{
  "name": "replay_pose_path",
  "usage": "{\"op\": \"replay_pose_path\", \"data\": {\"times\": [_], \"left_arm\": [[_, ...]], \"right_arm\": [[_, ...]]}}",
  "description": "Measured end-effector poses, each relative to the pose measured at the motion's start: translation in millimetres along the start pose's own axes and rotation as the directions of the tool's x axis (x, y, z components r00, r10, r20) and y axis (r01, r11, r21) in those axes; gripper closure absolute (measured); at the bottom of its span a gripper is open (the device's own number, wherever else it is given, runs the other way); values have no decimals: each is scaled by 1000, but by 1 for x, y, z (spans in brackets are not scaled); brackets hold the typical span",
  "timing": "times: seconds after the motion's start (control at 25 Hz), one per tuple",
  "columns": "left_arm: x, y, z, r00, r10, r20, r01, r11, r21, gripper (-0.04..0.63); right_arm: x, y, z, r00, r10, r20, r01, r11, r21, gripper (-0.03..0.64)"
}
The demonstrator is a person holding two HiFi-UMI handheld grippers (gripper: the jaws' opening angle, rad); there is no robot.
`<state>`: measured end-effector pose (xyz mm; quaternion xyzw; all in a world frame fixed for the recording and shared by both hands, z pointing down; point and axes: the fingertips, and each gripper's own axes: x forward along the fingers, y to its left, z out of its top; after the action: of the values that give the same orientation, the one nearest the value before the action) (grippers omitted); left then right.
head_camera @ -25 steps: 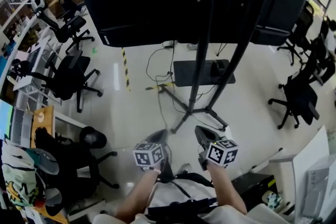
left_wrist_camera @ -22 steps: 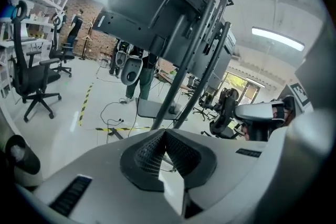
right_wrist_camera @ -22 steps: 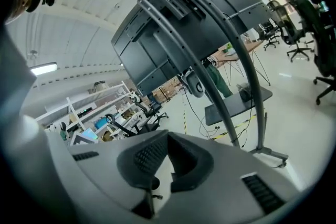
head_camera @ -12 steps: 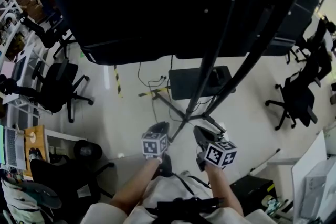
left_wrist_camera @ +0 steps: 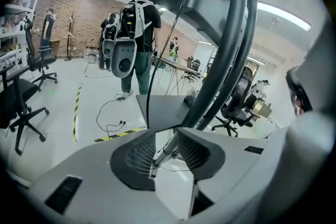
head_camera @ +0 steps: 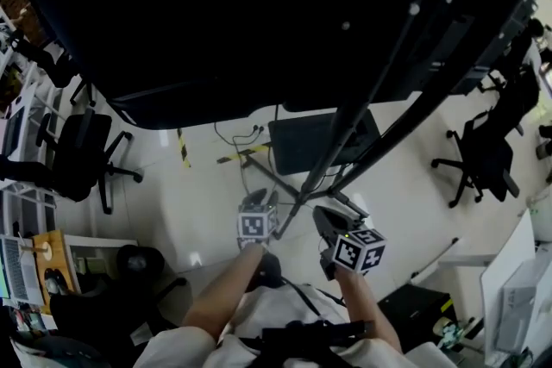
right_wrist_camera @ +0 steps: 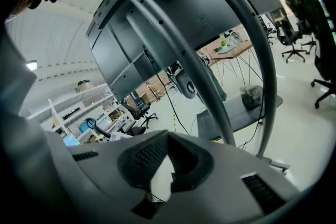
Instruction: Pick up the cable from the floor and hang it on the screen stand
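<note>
Head view: big dark screen is filling the top, sitting on the screen stand, whose two black poles are slanting down to legs on the pale floor. Dark base plate is lying flat behind the poles. Office chairs are standing well apart, one at left and one at right. Left gripper view is showing a person wearing a backpack rig, standing far off beyond the plate. Left gripper is pointing at the foot of the stand; its jaws are opening and standing apart, pads pressing on nothing. Through the gap a stand leg and a thin dark wire are showing; cannot tell whether that wire is inside the gap or on the floor behind. Right gripper is hovering just beside the left one, near the same pole. In the right gripper view its jaws are sitting together; thin dark strands are showing under them, and cannot tell what they are. Cable is lying loose on the floor left of the base plate, its plug ends near the yellow-black tape, apart from both grippers. Another black cord is hanging straight down from the screen.
</note>
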<state>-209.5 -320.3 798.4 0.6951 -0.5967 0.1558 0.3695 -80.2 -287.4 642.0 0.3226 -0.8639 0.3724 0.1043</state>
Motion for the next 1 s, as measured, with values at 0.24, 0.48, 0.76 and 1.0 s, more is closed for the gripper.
{"op": "replay_pose_path", "data": {"times": [0.24,0.48,0.76,1.0], "left_arm": [[53,35,2,998,29,-54,-27,999,39,434],[98,45,-6,990,12,-141,-1,997,82,434],[135,51,-24,970,-37,-242,59,995,83,434],[148,55,-29,956,-54,-287,97,986,135,501]], "right_arm": [[28,-4,5,1000,-10,-26,10,1000,-2,614],[47,-19,3,996,-66,-52,67,998,15,614],[68,-50,8,986,-159,-56,163,985,56,614],[72,-66,12,978,-205,-29,207,973,98,614]]}}
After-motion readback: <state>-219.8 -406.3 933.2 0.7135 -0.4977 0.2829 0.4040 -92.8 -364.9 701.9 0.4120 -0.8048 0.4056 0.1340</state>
